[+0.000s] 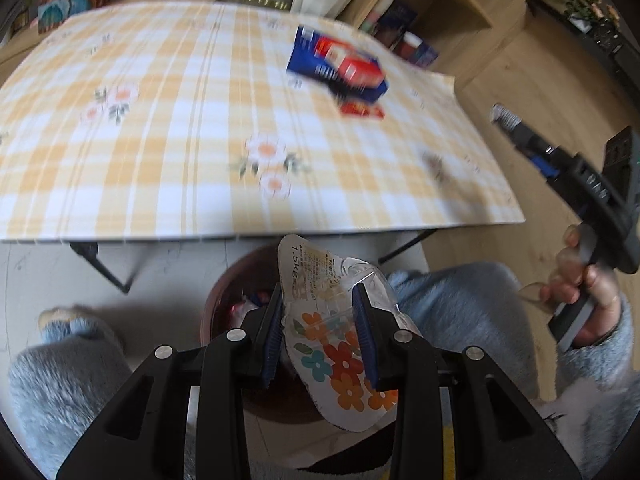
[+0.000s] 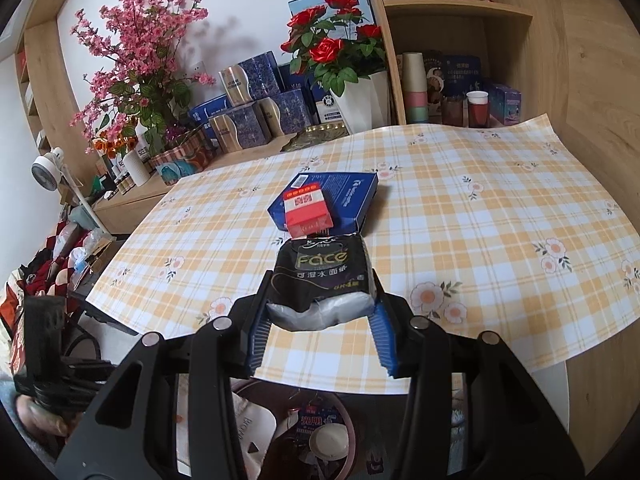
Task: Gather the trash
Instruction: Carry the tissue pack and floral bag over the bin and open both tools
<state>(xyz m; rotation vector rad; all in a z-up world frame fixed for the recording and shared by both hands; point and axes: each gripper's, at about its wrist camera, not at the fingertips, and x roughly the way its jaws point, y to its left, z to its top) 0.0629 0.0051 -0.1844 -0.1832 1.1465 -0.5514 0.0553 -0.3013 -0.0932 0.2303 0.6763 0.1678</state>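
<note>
Best to let the floral wrapper (image 1: 336, 344) drop only once squarely over the reddish bin (image 1: 236, 280) just below the left tool (image 1: 318, 338), now clamped on it. Right tool (image 2: 320, 312) half closed on the black "Face" tissue pack (image 2: 322, 276), just above the surface (image 2: 480, 240), bin below.

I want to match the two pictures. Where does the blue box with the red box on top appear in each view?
Left wrist view: blue box at upper right, blurred, near the table's right edge.
Right wrist view: blue box at center, just beyond the black tissue pack.
Shared landmark: the yellow checked tablecloth under the box.
</note>
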